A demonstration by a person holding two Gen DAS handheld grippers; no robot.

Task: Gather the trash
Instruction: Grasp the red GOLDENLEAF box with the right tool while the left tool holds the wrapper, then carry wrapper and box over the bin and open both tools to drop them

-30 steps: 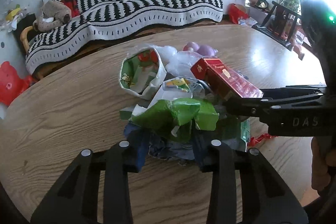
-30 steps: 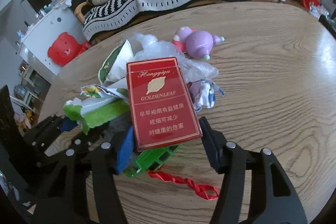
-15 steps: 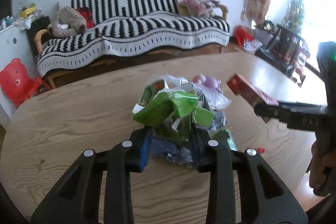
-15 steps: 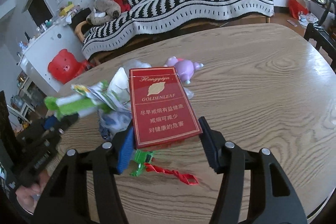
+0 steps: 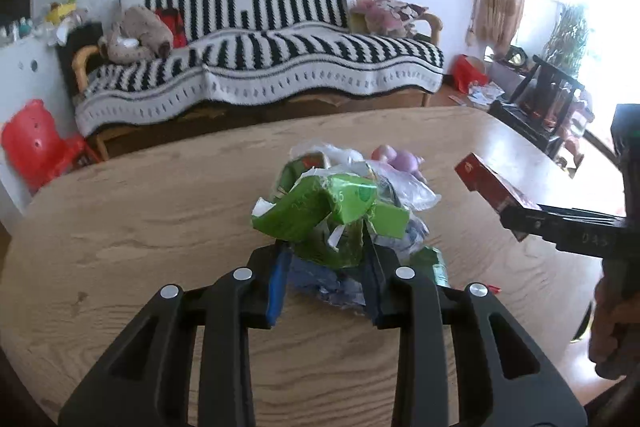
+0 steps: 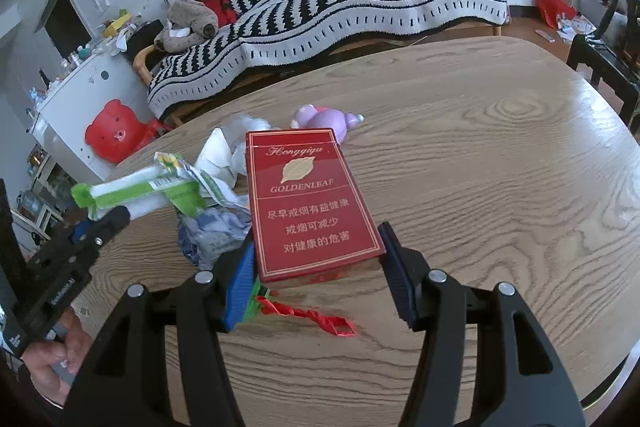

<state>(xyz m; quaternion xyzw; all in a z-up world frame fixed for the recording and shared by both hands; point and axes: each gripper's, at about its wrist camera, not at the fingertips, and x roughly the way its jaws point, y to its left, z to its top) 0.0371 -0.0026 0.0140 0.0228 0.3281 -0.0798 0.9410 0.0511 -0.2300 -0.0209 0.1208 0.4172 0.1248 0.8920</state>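
My left gripper (image 5: 325, 259) is shut on a crumpled green wrapper (image 5: 320, 211) and holds it above the wooden table (image 5: 132, 227). My right gripper (image 6: 316, 263) is shut on a red cigarette box (image 6: 312, 203), also raised off the table. The box also shows at the right of the left wrist view (image 5: 492, 187). Below lie a clear plastic bag (image 5: 408, 187), a crumpled blue-grey wrapper (image 6: 212, 235), a white wrapper (image 6: 218, 155), a green scrap (image 5: 434, 263) and a red ribbon strip (image 6: 316, 317).
A purple toy (image 6: 328, 117) lies on the table beyond the trash. A striped sofa (image 5: 260, 67) stands behind the table, a red bear stool (image 6: 116, 135) at the left, dark chairs (image 5: 544, 99) at the right.
Both grippers have risen from the table with their loads. The green wrapper has come up out of the pile and the red box has lifted away to the right.
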